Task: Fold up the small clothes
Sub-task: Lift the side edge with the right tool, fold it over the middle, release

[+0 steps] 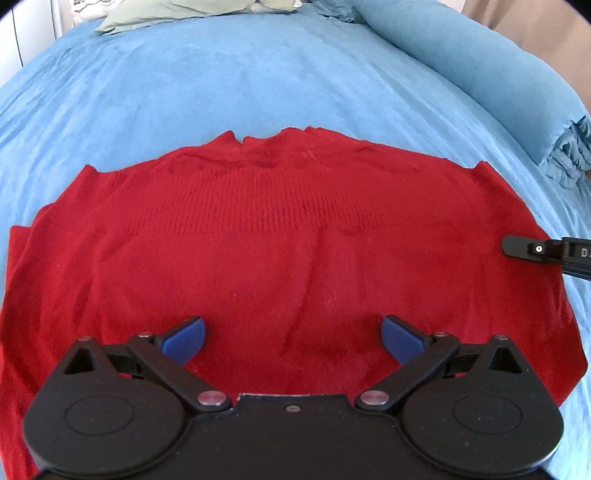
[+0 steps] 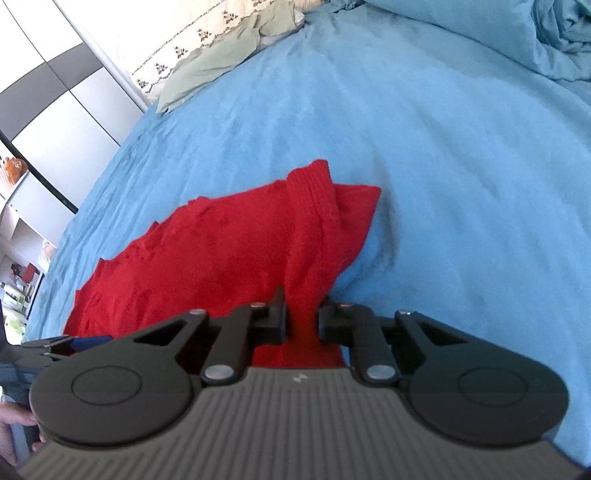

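1. The red knitted sweater [image 1: 288, 251] lies spread on the blue bedspread [image 1: 258, 81], mostly flat, its ribbed band running across it and its far edge pointing toward the green pillow [image 1: 147, 16] at the head of the bed.
2. Judging by how it lies, some folding may be done: a doubled layer shows along the sweater's left side, though I cannot tell how many folds are in.
3. My right gripper [image 2: 302, 317] sits at the sweater's right edge, fingers pressed in on a bunched fold of red knit, which rises from the bedspread into the pinch.
4. My left gripper [image 1: 293, 332] hovers over the sweater's near edge, blue pads [image 1: 184, 334] spread wide with nothing between them; whether they touch the cloth I cannot tell.
5. What is left, as I judge it: carry the pinched right side over the sweater's middle, smooth it, then fold again into a compact bundle.
6. The rest of the bedspread around the sweater is bare, with rumpled blue bedding [image 2: 554, 33] beyond its right side.
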Demonstrator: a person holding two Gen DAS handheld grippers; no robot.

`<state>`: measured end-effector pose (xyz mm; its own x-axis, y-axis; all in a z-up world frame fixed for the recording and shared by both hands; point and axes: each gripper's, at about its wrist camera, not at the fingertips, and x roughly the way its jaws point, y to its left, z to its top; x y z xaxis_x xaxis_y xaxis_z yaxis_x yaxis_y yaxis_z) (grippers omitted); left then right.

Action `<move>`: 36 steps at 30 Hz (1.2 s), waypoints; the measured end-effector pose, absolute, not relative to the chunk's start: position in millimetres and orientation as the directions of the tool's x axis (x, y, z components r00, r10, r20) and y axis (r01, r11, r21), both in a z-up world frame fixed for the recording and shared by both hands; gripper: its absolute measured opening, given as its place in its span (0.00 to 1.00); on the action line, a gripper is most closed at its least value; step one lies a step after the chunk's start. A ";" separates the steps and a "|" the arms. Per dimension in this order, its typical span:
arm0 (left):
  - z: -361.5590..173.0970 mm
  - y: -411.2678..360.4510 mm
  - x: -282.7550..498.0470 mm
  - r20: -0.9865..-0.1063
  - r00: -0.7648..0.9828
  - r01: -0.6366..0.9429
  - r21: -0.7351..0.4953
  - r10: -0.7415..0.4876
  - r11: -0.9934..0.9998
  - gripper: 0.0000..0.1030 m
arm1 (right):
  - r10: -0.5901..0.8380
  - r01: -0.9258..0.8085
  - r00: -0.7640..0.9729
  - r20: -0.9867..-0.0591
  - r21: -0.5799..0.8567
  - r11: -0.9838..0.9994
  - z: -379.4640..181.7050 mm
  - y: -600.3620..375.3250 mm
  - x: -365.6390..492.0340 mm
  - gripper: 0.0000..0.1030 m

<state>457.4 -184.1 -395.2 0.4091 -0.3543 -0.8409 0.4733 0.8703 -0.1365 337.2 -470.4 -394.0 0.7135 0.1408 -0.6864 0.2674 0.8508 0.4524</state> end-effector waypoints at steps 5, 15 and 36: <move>-387.5 -177.8 457.6 -0.841 0.413 0.460 -0.140 -0.350 0.877 0.98 | 0.158 0.219 0.726 -0.669 0.443 0.869 -370.2 -457.3 340.6 0.28; -355.0 -117.7 462.5 -0.833 0.434 0.383 -0.174 -0.343 0.907 0.98 | 0.296 0.010 0.709 -0.640 0.429 0.903 -299.1 -367.2 400.3 0.28; -388.5 -8.5 449.2 -0.856 0.460 0.292 -0.104 -0.235 0.951 0.98 | 0.469 -0.195 0.524 -0.710 0.436 0.878 -356.9 -149.0 495.0 0.44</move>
<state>449.2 -8.5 -388.5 0.4603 -0.2350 -0.8561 0.2923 0.9507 -0.1037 495.0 -149.0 -356.9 0.5245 0.4694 -0.7103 -0.1951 0.8784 0.4363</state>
